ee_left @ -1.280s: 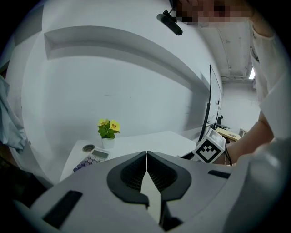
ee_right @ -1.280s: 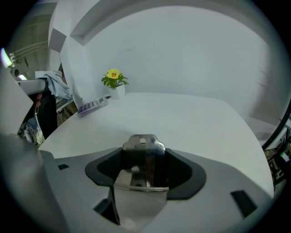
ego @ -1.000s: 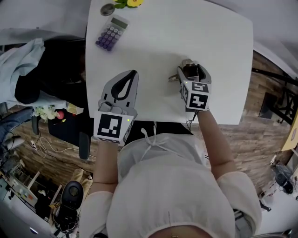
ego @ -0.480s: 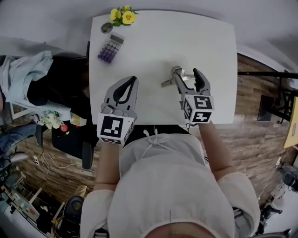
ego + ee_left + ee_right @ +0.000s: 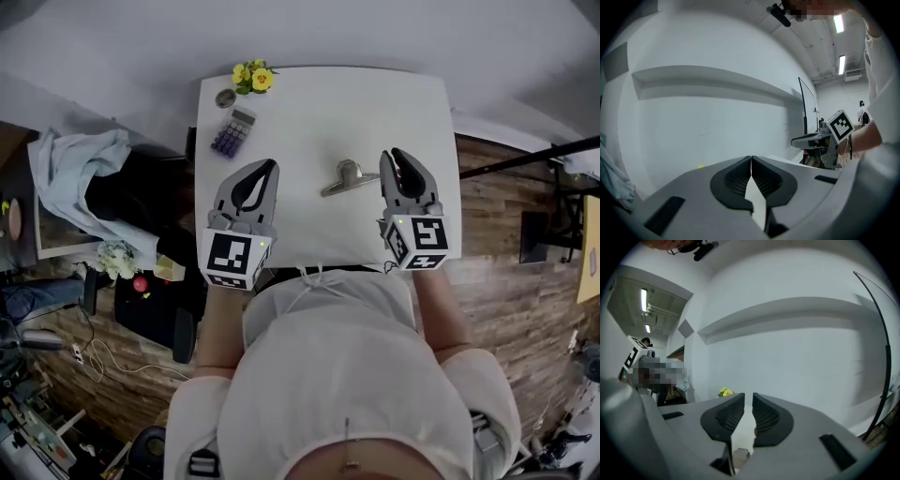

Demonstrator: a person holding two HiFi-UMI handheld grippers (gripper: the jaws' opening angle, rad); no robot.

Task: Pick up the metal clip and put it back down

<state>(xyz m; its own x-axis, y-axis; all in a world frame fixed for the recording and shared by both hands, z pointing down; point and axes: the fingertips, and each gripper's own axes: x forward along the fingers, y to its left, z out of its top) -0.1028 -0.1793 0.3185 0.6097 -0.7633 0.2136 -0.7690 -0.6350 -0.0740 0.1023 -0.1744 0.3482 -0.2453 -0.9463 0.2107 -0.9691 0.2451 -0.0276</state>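
Both empty, left claw (image 5: pixel 270 166) closed, right claw (image 5: pixel 393 155) just closing to a slit, metal clip (image 5: pixel 345 176) probably on table (image 5: pixel 309 103)

Your white table (image 5: pixel 309 112) carries the metal clip (image 5: pixel 345 177) near its middle. At its far left corner sit a calculator (image 5: pixel 232 132), yellow flowers (image 5: pixel 251 78) and a small round object (image 5: pixel 225 97), possibly a tin.

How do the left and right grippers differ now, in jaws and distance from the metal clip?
Jaws: the left gripper's are pressed together; the right gripper's have just been closing and show a thin gap, nothing between them.
Position, head view: the right gripper is close beside the metal clip, on its right; the left gripper is farther off, on its left.
Both are empty; the clip lies on the table.
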